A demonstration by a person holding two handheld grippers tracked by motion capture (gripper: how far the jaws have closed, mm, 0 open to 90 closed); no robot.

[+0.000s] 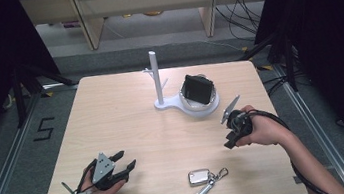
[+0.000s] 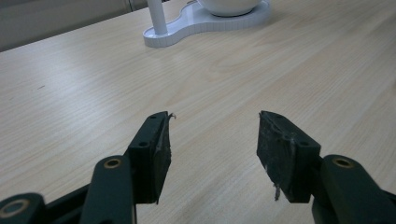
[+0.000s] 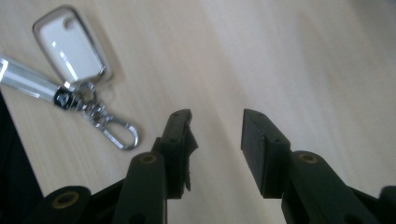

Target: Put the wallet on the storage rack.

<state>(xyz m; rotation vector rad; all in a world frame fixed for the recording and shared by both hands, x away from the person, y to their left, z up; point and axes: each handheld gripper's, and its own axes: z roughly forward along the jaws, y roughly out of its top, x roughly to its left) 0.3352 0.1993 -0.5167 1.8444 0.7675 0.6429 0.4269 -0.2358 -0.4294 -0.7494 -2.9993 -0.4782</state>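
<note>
Reaching toward the key fob (image 3: 71, 44) with parted, empty jaws, the right gripper (image 3: 215, 122) must next straddle it, while the left gripper (image 2: 212, 135) rests wide open.

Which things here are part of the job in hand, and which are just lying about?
In the job:
- key fob with its clip
- right gripper, open above the table beside them

Lying about:
- white stand
- dark wallet in the stand's dish
- left gripper, open, idle
</note>
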